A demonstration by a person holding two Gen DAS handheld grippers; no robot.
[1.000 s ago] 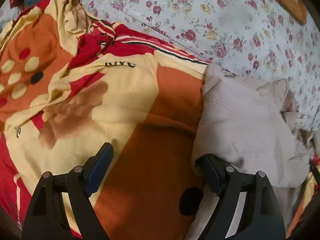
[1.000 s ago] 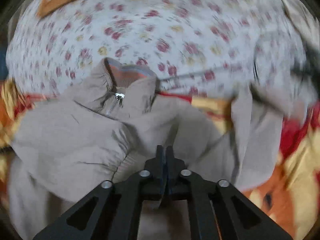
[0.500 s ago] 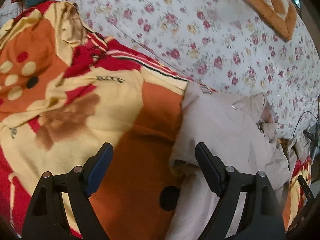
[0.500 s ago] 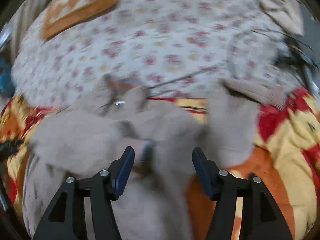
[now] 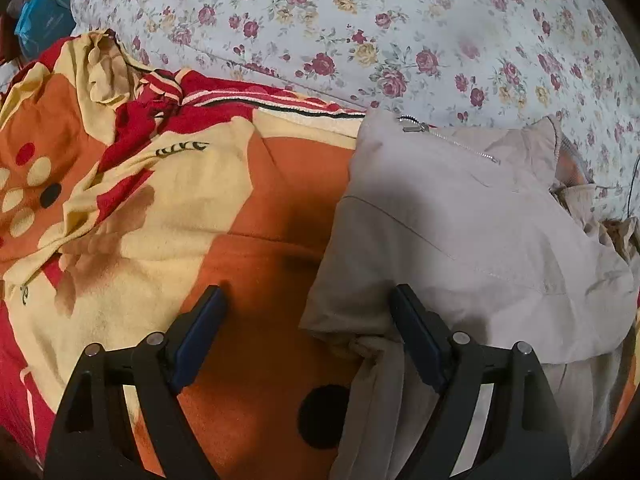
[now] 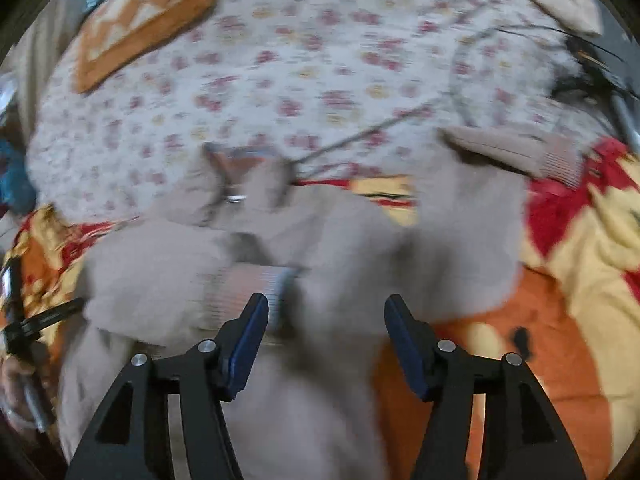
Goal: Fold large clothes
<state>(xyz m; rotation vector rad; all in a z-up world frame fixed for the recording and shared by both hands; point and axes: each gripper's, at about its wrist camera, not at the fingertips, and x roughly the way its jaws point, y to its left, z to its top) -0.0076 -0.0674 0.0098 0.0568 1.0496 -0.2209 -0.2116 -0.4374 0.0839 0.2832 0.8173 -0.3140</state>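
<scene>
Both tools, left tool [image 5: 306, 330] and right tool [image 6: 326, 336], hang spread over the beige jacket [image 5: 460, 216].

Each gripper, left gripper [image 5: 306, 312] and right gripper [image 6: 326, 320], is a black triangular-cutout frame with silver screws and blue finger pads [image 6: 246, 340].
</scene>
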